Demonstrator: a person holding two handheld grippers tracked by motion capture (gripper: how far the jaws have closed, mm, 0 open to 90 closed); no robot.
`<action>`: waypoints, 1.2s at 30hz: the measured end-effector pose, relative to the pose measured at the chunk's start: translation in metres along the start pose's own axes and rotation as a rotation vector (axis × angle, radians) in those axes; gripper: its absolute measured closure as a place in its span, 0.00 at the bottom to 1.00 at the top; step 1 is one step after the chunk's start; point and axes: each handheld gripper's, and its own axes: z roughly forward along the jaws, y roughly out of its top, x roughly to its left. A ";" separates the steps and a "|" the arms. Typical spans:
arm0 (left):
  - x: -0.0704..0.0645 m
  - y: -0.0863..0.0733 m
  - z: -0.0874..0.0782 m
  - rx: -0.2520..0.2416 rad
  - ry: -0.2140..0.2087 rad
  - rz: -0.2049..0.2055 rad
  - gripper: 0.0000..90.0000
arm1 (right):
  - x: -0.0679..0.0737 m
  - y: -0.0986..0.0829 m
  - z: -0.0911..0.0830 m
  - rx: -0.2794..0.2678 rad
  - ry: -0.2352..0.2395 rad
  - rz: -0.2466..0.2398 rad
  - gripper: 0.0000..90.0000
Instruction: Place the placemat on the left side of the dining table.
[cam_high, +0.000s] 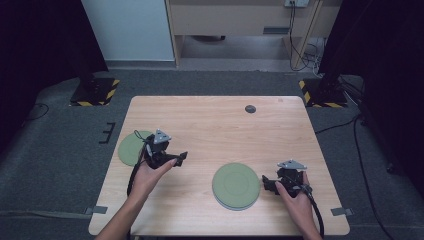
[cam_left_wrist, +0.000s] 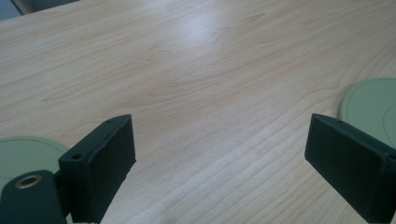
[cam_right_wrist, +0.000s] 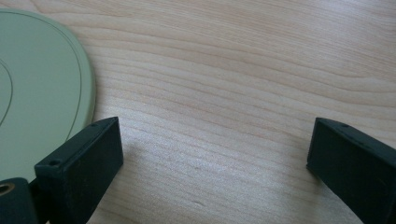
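While both of the person's hands rest low over the wooden table (cam_high: 215, 125), each gripper stands with its jaws spread wide and nothing between them. The landmark is the larger green plate (cam_high: 236, 185), lying flat toward the near edge of the table. The right gripper (cam_high: 272, 184) sits just beside that plate's right rim, apart from it; in the right gripper view the rim curves past the left jaw without touching. The left gripper (cam_high: 172, 159) is well to the plate's left and a little farther back, and a second green plate (cam_high: 131, 148) lies just beyond it, at the table's left edge.
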 end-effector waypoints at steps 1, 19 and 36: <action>-0.002 0.000 0.000 0.001 -0.003 0.001 0.09 | 0.000 0.000 0.000 0.000 0.000 0.000 0.04; -0.028 -0.008 0.005 0.019 -0.045 0.045 0.09 | 0.000 0.000 0.000 0.000 0.000 -0.001 0.04; -0.040 -0.028 0.022 0.077 -0.072 0.059 0.09 | 0.000 0.000 0.000 0.001 0.001 -0.001 0.04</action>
